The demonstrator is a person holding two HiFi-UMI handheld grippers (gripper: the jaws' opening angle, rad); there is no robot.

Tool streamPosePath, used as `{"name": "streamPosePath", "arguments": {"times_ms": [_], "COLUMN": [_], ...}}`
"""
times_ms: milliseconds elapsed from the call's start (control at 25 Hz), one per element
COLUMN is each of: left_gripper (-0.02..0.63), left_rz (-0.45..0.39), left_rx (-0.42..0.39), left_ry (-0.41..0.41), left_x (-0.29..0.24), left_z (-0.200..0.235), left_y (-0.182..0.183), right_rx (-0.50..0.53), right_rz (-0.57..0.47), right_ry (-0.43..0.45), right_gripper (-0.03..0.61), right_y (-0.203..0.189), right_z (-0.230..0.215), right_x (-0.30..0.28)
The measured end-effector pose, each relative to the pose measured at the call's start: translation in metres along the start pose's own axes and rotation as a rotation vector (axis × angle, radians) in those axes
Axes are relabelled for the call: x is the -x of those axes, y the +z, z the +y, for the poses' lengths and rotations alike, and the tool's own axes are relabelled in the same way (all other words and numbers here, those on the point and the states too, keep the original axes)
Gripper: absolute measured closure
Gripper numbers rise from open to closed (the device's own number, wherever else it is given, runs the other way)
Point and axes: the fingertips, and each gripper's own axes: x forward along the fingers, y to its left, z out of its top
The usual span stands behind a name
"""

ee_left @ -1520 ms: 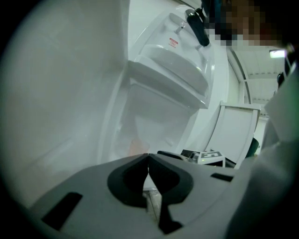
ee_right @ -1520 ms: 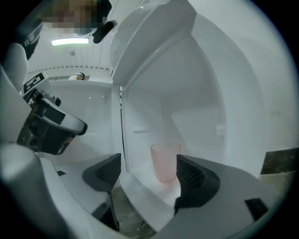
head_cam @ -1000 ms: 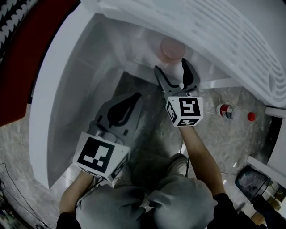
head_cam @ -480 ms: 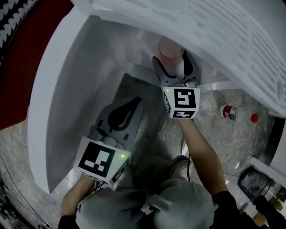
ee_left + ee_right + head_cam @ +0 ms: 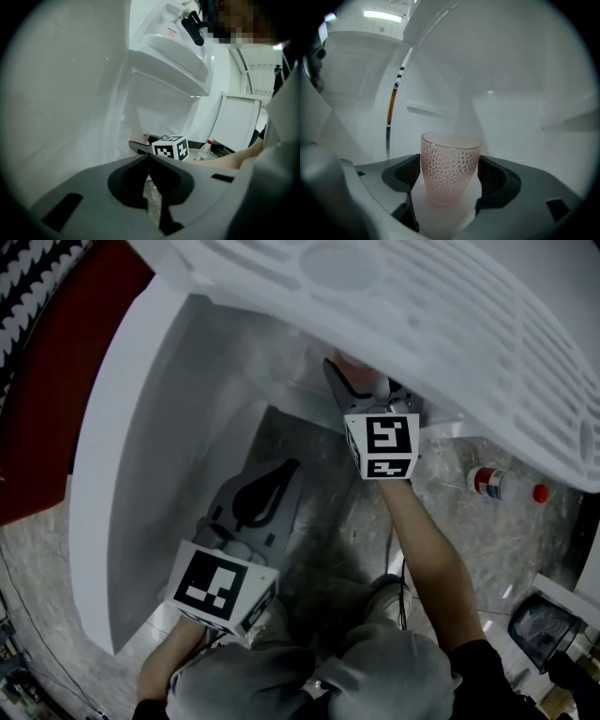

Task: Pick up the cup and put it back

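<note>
Right gripper view shows us the pink cup (image 5: 450, 164) standing up straight on a white ledge (image 5: 443, 218) inside the white fridge (image 5: 515, 117). The right gripper (image 5: 450, 176) has its two jaws around the cup, one on each side. The dark pads look like they touch its sides, so we think the cup is being squeezed. The bottom of the cup rests on the ledge, so it has not been picked up yet.

We think the job is only at its start. The reach is done and the hold looks made. The lift is left, and then putting the cup back down in its place.

The left gripper (image 5: 149, 159) has its jaws pressed together with nothing between them. It hangs low in front of the fridge, over the stone floor (image 5: 323, 521), well apart from the cup.

In the head view a big white panel with slots (image 5: 422, 315) sits above the right gripper and hides almost all of the cup. We think a lift straight up could bump it, so there is little room overhead. A small bottle with a red cap (image 5: 497, 484) lies on the floor to the right, out of the way.
</note>
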Motion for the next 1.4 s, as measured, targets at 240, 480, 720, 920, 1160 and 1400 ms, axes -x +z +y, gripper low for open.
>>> {"name": "streamPosePath", "arguments": {"times_ms": [240,480,720,920,1160,1400], "left_gripper": [0.601,0.601,0.601,0.601,0.601,0.601], "left_rz": [-0.002,-0.014,-0.010,-0.035,-0.055,-0.067], "left_rx": [-0.009,-0.011,0.002,-0.021,-0.033,-0.046], "left_ry": [0.007,0.003,-0.011,-0.008,-0.003,-0.002], "left_x": [0.001,0.001,0.000,0.004,0.009,0.007], "left_z": [0.003,0.001,-0.007,-0.009,-0.012,-0.023], "left_y": [-0.002,0.000,0.004,0.009,0.015,0.022], "right_rx": [-0.039,-0.045,-0.066,-0.094,-0.096,-0.119], "right_rz": [-0.003,-0.002,-0.051,-0.095,-0.120,-0.155], "right_ry": [0.007,0.023,0.046,0.052,0.052,0.065], "right_gripper": [0.207,0.209,0.209,0.209,0.209,0.209], "right_y": [0.002,0.009,0.028,0.050,0.072,0.099], "right_z": [0.002,0.008,0.012,0.014,0.013,0.001], "right_x": [0.002,0.013,0.041,0.077,0.123,0.172]}}
